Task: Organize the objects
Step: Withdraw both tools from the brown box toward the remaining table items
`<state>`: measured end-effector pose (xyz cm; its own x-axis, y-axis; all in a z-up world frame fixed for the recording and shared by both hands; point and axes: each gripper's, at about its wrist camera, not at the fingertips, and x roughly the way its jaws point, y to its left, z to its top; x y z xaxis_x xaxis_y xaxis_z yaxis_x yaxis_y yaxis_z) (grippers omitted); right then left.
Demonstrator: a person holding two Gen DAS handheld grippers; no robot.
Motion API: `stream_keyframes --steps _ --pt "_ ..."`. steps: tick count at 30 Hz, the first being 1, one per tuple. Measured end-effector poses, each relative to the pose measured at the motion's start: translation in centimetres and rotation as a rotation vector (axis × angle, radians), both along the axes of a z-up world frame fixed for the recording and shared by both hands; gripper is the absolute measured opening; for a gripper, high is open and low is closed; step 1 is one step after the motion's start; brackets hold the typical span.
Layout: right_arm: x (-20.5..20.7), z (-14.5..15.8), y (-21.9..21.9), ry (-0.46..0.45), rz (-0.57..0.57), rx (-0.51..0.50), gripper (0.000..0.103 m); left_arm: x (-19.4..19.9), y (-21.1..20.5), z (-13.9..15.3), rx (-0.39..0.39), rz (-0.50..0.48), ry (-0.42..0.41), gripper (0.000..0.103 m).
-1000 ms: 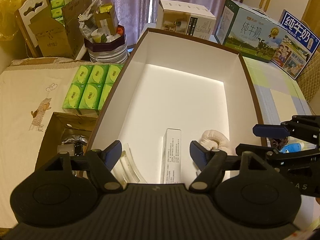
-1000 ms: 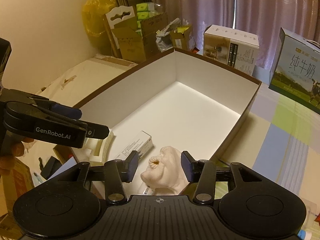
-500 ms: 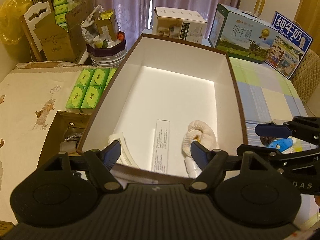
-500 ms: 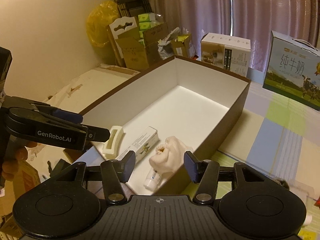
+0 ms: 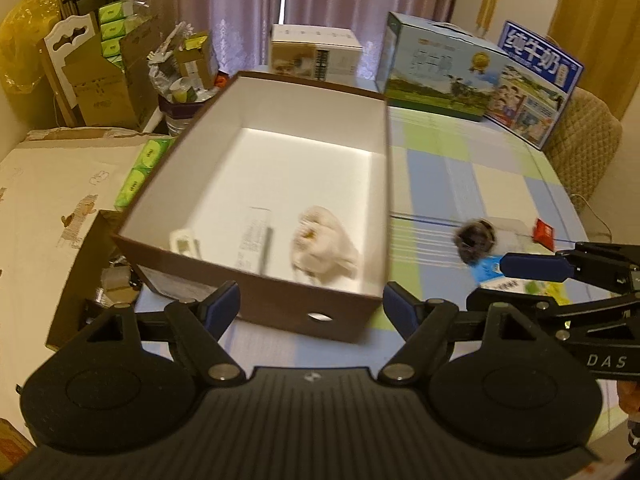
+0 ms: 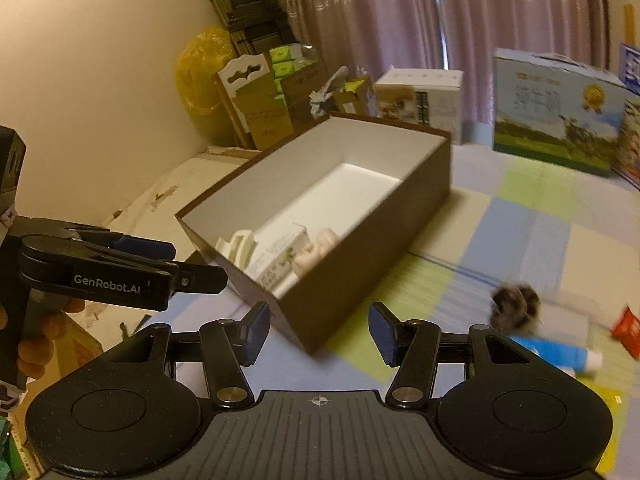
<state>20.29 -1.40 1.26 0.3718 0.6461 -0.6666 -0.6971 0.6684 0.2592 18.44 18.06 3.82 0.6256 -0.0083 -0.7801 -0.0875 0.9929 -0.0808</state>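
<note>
Beside the box (image 5: 280,304) both grippers, left gripper (image 5: 312,304) and right gripper (image 6: 318,330), have pulled back, jaws apart and empty, toward the remaining desk (image 6: 520,240) clutter.

A brown box (image 5: 280,300) with a white inside stands open on the checked surface (image 5: 460,184). In its near end lie a cream plastic piece (image 6: 240,246), a long white carton (image 5: 256,236) and a pale crumpled bundle (image 5: 324,240), side by side. Outside it, to the right, a dark fuzzy ball (image 6: 516,304), a blue-and-white tube (image 6: 560,354) and a red packet (image 6: 626,330) lie on the surface.
</note>
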Motion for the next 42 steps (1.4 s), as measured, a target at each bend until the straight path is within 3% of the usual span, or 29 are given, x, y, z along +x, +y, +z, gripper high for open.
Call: stream_keyframes --steps 12,26,42 --pt "-1.5 -1.2 -9.5 0.073 -0.106 -0.026 0.052 -1.7 -8.5 -0.9 -0.029 -0.1 0.01 0.077" --pt "-1.4 -3.7 -18.0 0.158 -0.309 -0.051 0.052 -0.5 -15.7 -3.0 -0.056 -0.244 0.028 0.08" --pt "0.5 -8.0 -24.8 0.3 -0.59 0.001 0.052 4.9 -21.9 -8.6 0.036 -0.487 0.092 0.081"
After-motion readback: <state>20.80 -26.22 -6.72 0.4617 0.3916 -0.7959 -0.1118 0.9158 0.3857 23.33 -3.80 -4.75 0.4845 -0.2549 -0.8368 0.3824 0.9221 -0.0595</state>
